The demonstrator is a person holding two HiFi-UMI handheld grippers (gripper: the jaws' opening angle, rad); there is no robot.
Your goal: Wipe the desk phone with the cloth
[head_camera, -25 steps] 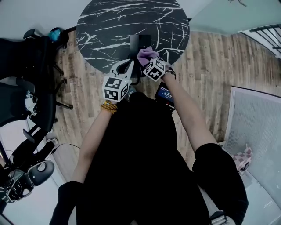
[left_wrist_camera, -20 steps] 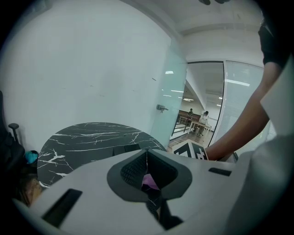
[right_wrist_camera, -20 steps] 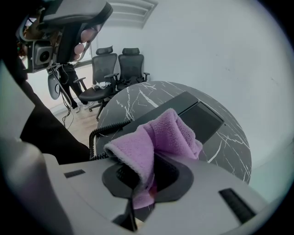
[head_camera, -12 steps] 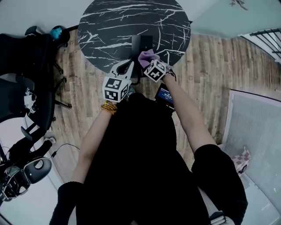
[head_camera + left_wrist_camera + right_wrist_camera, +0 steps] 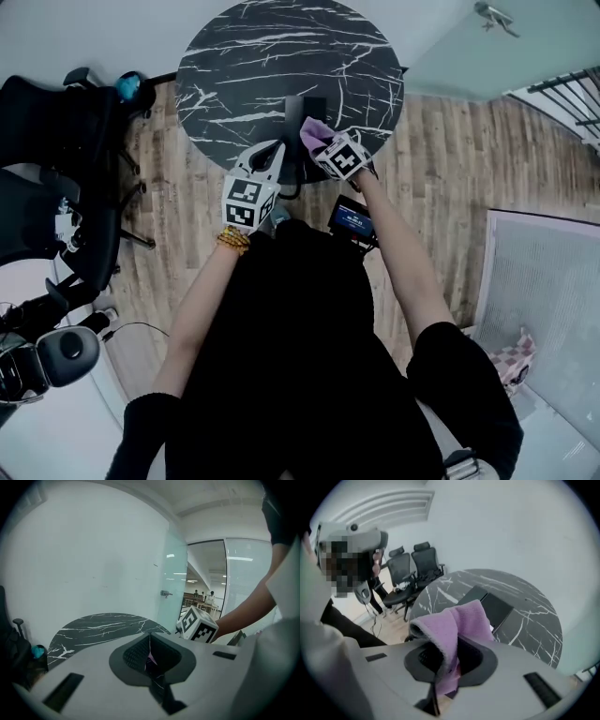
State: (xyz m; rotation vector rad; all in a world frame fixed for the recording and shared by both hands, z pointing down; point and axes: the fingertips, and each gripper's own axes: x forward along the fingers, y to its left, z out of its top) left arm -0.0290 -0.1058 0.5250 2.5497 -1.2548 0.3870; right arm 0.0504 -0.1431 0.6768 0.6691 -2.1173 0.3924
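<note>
Round black marble-patterned table [image 5: 281,56] carries the flat black desk phone [image 5: 494,607]. The right gripper [image 5: 443,660] pinches a lilac terry cloth [image 5: 461,620] near it; the left gripper [image 5: 151,660] hangs beside it, jaws pressed together.

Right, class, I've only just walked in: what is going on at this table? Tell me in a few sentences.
A person stands at a round black table with a gripper in each hand. The right gripper has its jaws shut on a purple cloth and holds it by the near end of the dark phone that lies on the table. Whether the cloth touches the phone cannot be told. The left gripper hangs beside it, jaws together with nothing between them.
</note>
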